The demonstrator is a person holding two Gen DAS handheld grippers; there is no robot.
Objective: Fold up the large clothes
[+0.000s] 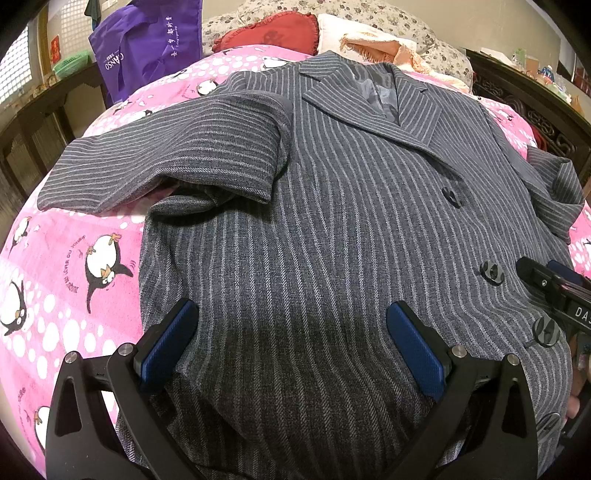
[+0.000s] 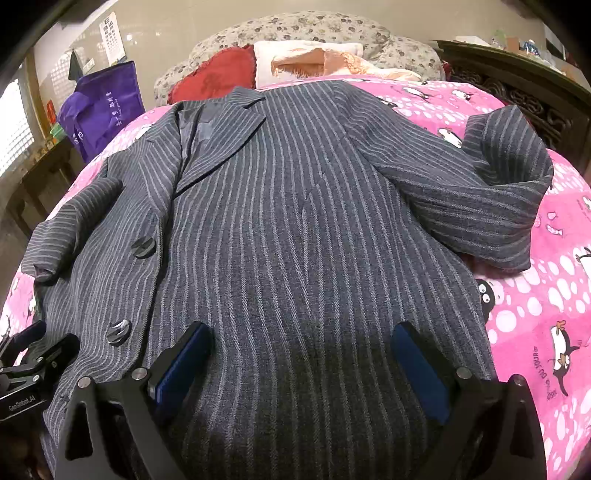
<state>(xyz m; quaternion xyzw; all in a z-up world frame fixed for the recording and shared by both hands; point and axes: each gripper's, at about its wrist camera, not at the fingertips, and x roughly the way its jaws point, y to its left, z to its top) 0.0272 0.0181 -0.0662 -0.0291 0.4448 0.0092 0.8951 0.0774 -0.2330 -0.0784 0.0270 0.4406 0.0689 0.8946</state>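
A grey pinstriped jacket [image 1: 332, 229] lies face up and spread out on a pink penguin-print bedspread [image 1: 66, 280], collar toward the pillows. Its left sleeve [image 1: 166, 162] is bent across toward the chest, and its right sleeve [image 2: 491, 192] is doubled back on itself. Several dark buttons [image 1: 492, 272] run down the front. My left gripper [image 1: 291, 317] hovers over the lower left front panel, jaws wide apart, nothing between the blue pads [image 1: 170, 343]. My right gripper [image 2: 301, 339] hovers over the lower right panel [image 2: 295, 258], also open and empty. The right gripper's body [image 1: 554, 291] shows at the left wrist view's right edge.
At the bed's head lie a red heart-shaped cushion [image 1: 273, 33], a peach cloth [image 1: 373, 48] and flowered pillows [image 2: 295, 33]. A purple bag [image 1: 147, 48] stands at the left beside a dark wooden side table [image 1: 44, 122]. A carved dark bed frame [image 2: 517, 92] runs along the right.
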